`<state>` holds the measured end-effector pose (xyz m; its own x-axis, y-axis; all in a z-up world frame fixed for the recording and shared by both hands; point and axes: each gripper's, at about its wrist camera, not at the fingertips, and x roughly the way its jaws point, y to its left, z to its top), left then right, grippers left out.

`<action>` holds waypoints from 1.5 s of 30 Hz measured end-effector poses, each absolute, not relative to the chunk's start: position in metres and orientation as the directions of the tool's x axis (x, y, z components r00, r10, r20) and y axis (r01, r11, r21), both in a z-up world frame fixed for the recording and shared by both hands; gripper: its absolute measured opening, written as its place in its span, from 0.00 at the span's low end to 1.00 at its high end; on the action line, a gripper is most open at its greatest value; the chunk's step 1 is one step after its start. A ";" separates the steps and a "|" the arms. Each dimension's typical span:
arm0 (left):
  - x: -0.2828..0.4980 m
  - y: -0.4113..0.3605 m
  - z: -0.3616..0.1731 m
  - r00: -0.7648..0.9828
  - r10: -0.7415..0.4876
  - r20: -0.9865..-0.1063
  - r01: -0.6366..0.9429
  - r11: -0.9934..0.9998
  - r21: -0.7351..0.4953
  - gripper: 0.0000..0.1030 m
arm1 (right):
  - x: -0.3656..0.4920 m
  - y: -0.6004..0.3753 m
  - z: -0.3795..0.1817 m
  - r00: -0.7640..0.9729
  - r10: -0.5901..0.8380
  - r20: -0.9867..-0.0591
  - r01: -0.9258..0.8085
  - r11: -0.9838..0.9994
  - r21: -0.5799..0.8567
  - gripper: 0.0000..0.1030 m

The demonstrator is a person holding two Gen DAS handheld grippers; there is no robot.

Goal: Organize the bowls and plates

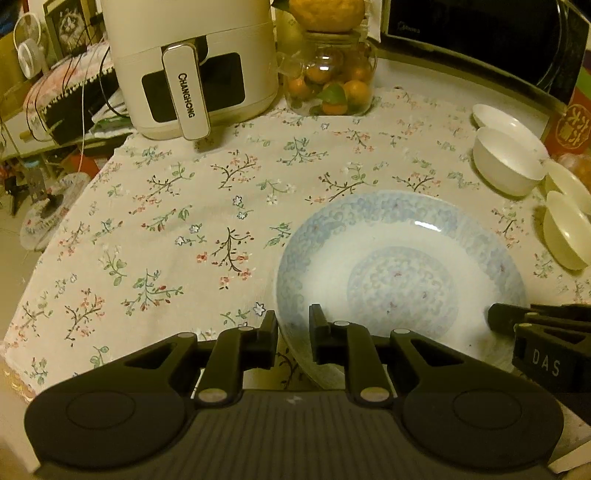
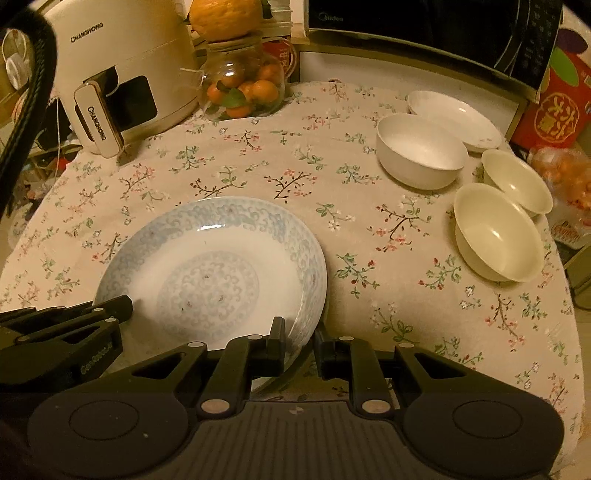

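A large plate with a pale blue pattern (image 1: pixel 402 280) (image 2: pixel 210 266) lies on the floral tablecloth (image 1: pixel 177 229). My left gripper (image 1: pixel 293 326) is shut on its near left rim. My right gripper (image 2: pixel 299 332) is shut on its near right rim. Each view also shows the other gripper's fingers (image 1: pixel 506 319) (image 2: pixel 118 308) reaching over the plate's edge. At the right stand a white bowl (image 2: pixel 421 151), a shallow white plate (image 2: pixel 458 118) behind it, and two cream bowls (image 2: pixel 495 232) (image 2: pixel 517 181).
At the back stand a cream air fryer (image 1: pixel 184 74) (image 2: pixel 122 74), a glass jar of oranges (image 1: pixel 332 85) (image 2: pixel 243 88) and a dark microwave (image 2: pixel 443 33). A red box (image 2: pixel 557 107) sits at the far right. The table drops off at the left (image 1: pixel 74 206).
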<state>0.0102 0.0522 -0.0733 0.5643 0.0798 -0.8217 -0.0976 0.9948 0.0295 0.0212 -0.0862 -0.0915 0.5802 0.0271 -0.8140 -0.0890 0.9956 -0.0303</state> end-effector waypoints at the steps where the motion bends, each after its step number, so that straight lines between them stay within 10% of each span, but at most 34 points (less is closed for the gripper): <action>1: 0.010 0.051 -0.074 0.566 0.087 -0.820 -0.096 0.995 0.039 0.15 | 0.021 -0.086 -0.092 0.583 0.022 -0.812 -0.090 0.995 -0.038 0.16; 26: 0.019 0.058 -0.065 0.584 0.109 -0.804 -0.139 0.990 0.033 0.23 | 0.031 -0.099 -0.096 0.550 0.032 -0.834 -0.056 0.998 0.001 0.25; 36: 0.043 0.043 -0.054 0.574 0.061 -0.817 -0.131 0.991 -0.018 0.65 | 0.045 -0.140 -0.063 0.594 0.066 -0.802 0.001 0.997 0.083 0.42; 45: 0.074 0.014 -0.040 0.587 0.024 -0.810 -0.088 0.995 -0.034 0.77 | 0.063 -0.182 -0.038 0.616 0.044 -0.787 0.046 0.995 0.091 0.67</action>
<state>0.0740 0.0142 -0.0398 0.5865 0.0245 -0.8096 -0.0885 0.9955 -0.0340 0.0630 -0.1822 -0.0384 0.6159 0.0439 -0.7866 0.0457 0.9948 0.0913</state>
